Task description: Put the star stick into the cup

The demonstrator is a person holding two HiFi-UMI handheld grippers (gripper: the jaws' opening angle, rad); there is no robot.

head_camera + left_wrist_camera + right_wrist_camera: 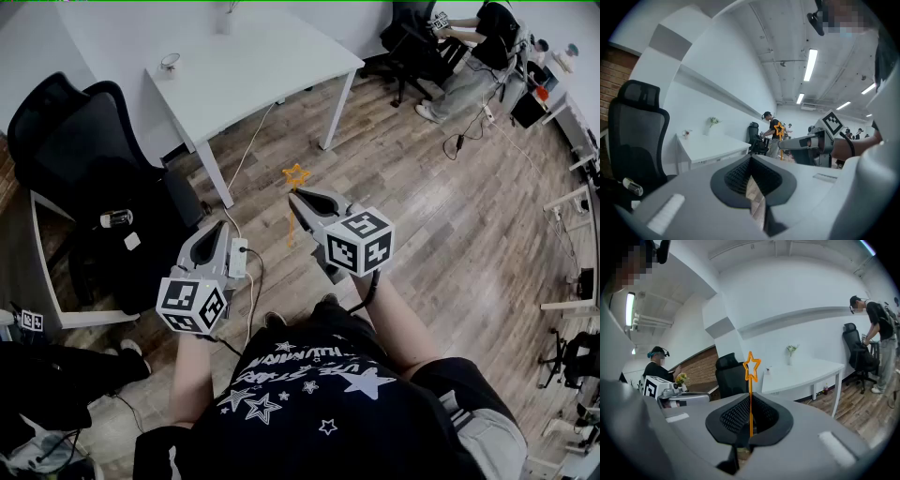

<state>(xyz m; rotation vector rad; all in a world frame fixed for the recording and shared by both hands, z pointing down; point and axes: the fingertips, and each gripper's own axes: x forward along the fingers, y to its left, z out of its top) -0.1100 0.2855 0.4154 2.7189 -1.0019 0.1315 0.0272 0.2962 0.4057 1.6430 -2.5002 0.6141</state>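
Nearest, left gripper closed, empty. Just beyond, right gripper clenched on the star stick, shaft upright, star on top. Far left on the white table, probably the cup: well apart, calls for a carry far-left.

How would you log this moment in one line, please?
right gripper: shut on star stick, star up | left gripper: shut, empty | stage: stick held aloft, not placed

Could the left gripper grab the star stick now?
Probably yes: the star stick sticks up from the right gripper close beside the left gripper, nothing between, but the left jaws are shut.
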